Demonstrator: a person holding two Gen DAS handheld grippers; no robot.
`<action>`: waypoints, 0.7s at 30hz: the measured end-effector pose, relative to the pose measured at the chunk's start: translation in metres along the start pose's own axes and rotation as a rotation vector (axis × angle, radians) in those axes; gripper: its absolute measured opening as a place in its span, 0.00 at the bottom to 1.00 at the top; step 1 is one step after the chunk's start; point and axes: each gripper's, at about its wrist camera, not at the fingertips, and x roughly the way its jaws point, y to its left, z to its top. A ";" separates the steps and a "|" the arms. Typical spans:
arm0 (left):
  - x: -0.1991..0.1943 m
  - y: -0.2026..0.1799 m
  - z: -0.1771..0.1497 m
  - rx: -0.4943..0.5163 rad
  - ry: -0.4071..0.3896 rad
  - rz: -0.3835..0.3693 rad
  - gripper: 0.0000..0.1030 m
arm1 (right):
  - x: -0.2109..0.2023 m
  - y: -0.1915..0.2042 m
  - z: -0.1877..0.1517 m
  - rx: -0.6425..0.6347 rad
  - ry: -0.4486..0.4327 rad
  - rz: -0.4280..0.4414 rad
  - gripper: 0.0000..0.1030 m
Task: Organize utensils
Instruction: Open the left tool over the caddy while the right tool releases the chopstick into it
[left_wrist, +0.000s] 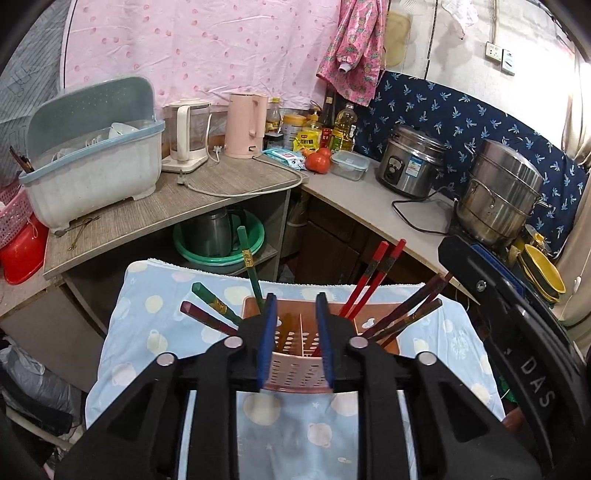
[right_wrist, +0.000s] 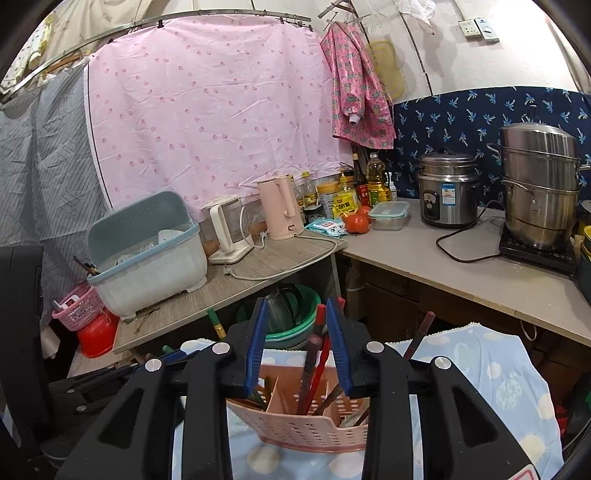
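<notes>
Left wrist view: the left gripper (left_wrist: 295, 306) is released, its blue pads apart above the pink utensil holder (left_wrist: 295, 369), gripping nothing. The holder stands on a blue dotted cloth (left_wrist: 295, 435), with green chopsticks (left_wrist: 249, 266) at its left and red chopsticks (left_wrist: 373, 277) at its right. The right gripper (right_wrist: 299, 314) is also released, its pads either side of chopsticks in the holder without pressing them. Behind, on the counter, stands a rice cooker (left_wrist: 410, 162).

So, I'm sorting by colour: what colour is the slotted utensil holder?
Pale pink utensil holder; clearest in the right wrist view.
</notes>
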 end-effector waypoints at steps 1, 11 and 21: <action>-0.001 -0.001 -0.001 0.006 -0.003 0.003 0.22 | -0.003 0.002 -0.001 -0.007 -0.002 -0.003 0.32; -0.033 -0.014 -0.022 0.046 -0.020 0.071 0.33 | -0.038 0.002 -0.018 -0.007 0.020 -0.023 0.36; -0.064 -0.025 -0.072 0.073 0.021 0.100 0.35 | -0.085 -0.003 -0.064 -0.014 0.106 -0.063 0.36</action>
